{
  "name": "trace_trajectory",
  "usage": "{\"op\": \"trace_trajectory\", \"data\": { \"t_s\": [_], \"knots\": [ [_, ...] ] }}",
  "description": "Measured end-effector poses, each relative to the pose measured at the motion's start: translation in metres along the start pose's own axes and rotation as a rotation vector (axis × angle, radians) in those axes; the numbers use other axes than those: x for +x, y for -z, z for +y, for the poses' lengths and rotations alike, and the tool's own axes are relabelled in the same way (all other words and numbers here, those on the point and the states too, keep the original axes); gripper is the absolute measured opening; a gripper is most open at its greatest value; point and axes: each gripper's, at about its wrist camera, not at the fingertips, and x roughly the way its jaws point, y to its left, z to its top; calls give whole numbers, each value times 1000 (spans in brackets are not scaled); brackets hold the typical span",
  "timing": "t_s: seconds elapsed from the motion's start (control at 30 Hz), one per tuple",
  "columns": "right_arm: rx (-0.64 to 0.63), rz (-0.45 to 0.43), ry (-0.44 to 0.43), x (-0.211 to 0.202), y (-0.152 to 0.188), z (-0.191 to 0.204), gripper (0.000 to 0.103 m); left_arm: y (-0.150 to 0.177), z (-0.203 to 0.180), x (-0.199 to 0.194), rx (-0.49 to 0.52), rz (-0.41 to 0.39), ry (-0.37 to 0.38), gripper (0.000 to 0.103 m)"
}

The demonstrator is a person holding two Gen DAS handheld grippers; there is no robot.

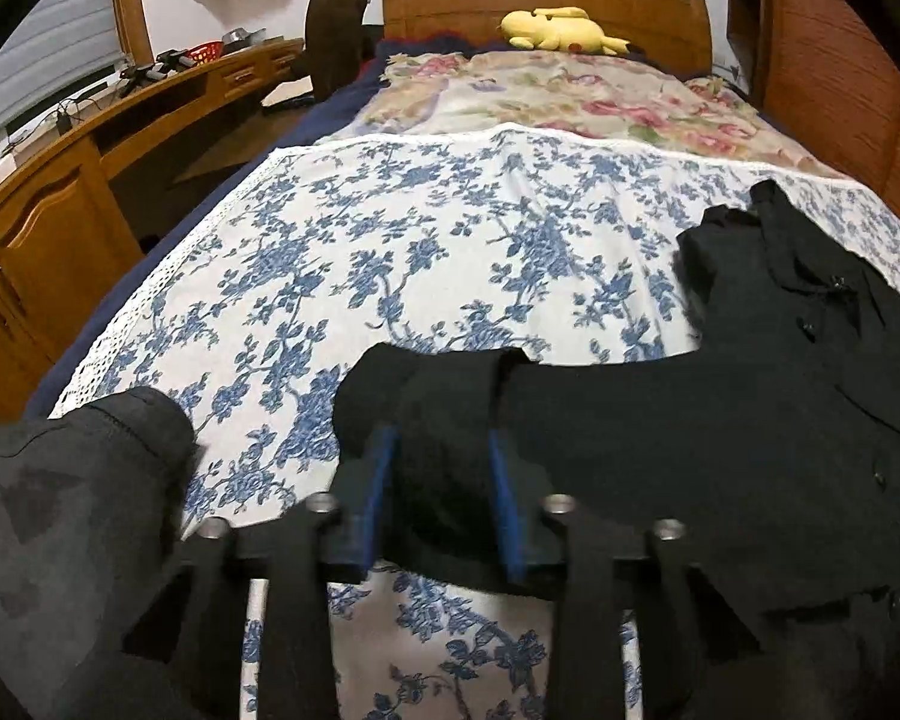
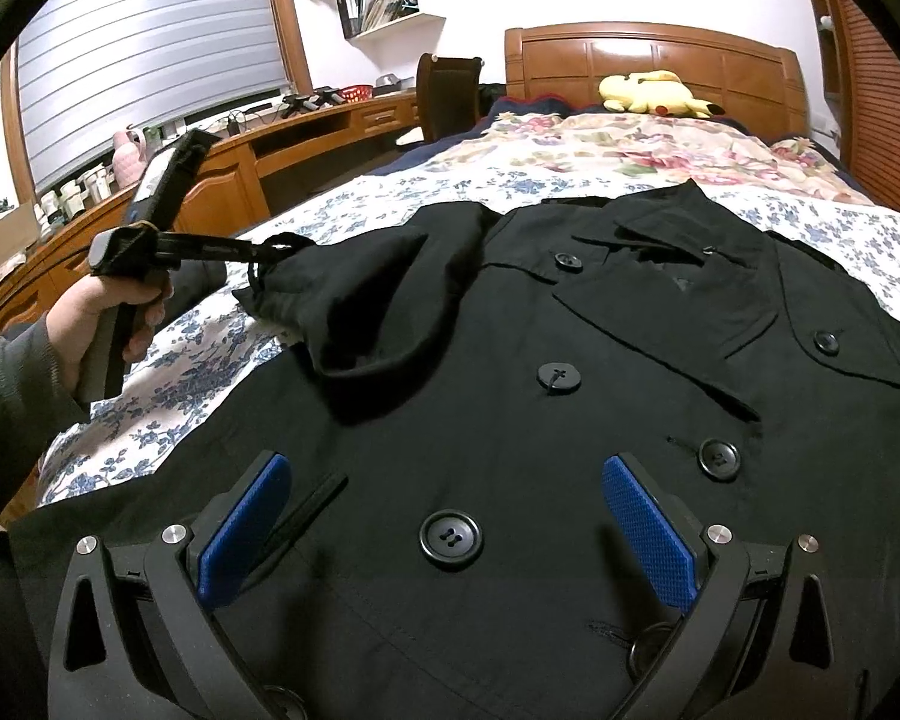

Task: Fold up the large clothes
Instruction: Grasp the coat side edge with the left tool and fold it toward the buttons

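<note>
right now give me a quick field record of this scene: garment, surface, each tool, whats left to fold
garment: black coat, buttoned front up, collar toward the headboard
surface: bed with blue floral cover
left tool: shut on the coat's sleeve end, sleeve lifted over the coat's side
right tool: open, above the coat's front, holding nothing
other: yellow plush toy by the headboard
left to fold: coat body still spread flat

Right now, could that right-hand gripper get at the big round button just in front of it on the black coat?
Probably yes. The right gripper hangs open right over the black coat, and the button lies uncovered between its blue pads. Nothing blocks it; the left gripper is off pinching the sleeve.
</note>
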Motion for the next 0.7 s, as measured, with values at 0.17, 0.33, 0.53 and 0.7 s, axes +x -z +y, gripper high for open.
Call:
{"op": "trace_trajectory", "data": {
  "t_s": [0.17, 0.33, 0.53, 0.7],
  "knots": [
    [2, -2, 0, 0, 0, 0, 103, -7, -21, -34, 41, -66, -8, 5],
    [16, -13, -2, -3, 0, -3, 103, -20, -52, -82, 85, -135, 16, 5],
    [23, -29, -2, -25, 2, -6, 103, -33, -106, -142, 160, -210, 52, 5],
    [22, -56, 58, -57, 6, -20, 103, -35, -156, -188, 229, -267, 118, 5]
  ]
}}
